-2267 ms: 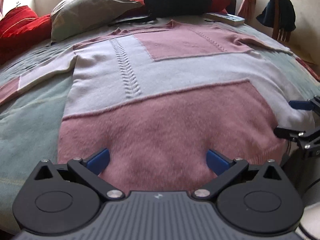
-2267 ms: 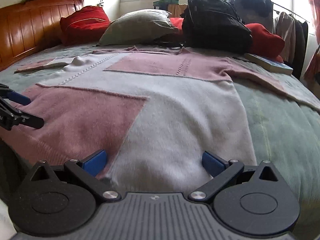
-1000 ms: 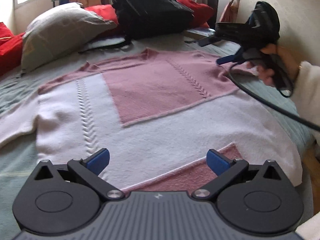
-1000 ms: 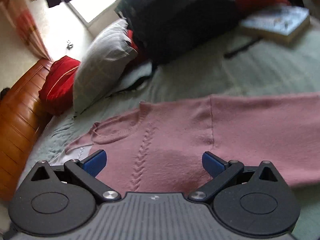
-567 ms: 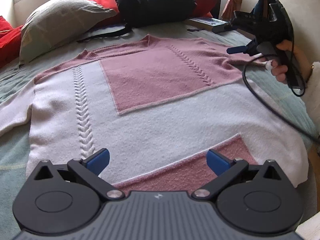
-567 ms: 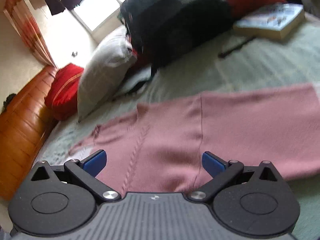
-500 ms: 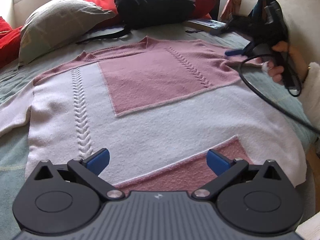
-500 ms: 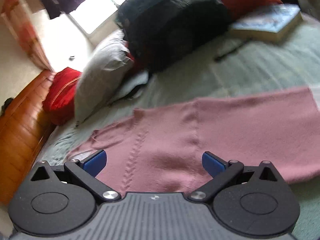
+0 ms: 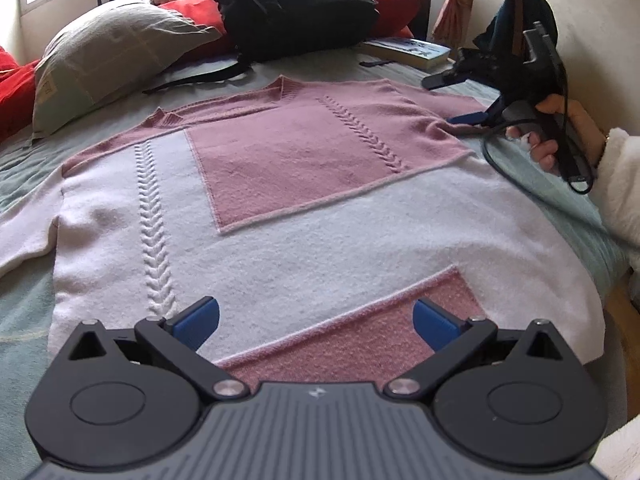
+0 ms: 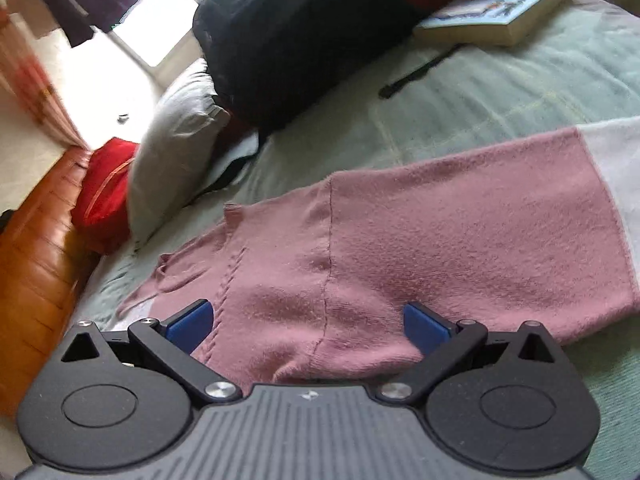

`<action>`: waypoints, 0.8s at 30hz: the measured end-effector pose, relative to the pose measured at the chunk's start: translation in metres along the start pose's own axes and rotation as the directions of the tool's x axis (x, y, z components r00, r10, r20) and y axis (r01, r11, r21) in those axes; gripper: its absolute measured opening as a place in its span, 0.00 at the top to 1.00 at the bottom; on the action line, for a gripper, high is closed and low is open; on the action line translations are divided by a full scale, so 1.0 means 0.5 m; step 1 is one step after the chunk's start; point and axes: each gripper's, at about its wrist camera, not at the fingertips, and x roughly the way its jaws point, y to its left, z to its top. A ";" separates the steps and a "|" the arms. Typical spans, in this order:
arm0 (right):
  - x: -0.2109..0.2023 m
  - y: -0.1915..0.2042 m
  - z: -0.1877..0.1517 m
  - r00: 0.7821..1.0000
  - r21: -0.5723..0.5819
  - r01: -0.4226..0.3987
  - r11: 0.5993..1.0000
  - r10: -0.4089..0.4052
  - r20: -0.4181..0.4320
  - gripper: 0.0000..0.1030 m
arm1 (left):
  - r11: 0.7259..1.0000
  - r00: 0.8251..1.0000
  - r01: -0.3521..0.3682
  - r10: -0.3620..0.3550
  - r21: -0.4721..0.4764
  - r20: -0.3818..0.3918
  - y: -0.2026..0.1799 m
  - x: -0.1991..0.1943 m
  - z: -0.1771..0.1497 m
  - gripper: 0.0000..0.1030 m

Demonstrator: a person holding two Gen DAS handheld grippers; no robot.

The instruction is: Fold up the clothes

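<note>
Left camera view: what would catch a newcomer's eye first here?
A pink-and-white sweater lies spread flat across the green bed. At its right shoulder a hand holds the right gripper, open. A black backpack sits behind, by the pillows.

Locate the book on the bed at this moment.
The book lies at the upper right of the right wrist view, on the green bedspread beside the black backpack, beyond the sweater sleeve. The left wrist view shows it right of the backpack.
</note>
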 end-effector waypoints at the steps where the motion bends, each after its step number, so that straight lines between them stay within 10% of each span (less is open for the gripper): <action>1: -0.012 -0.007 0.001 1.000 0.011 0.002 1.000 -0.002 0.015 0.00 | 1.000 1.000 -0.001 0.001 0.000 -0.001 0.001 0.000 -0.001 0.01; 16: -0.075 -0.060 0.035 0.982 0.106 0.150 0.983 -0.161 0.103 0.00 | 1.000 1.000 -0.010 0.010 0.001 0.011 0.003 -0.003 -0.003 0.01; 24: -0.071 -0.023 0.025 0.908 0.010 0.401 0.916 -0.398 0.131 0.00 | 1.000 0.999 -0.011 0.010 0.011 0.035 0.004 -0.010 0.000 0.01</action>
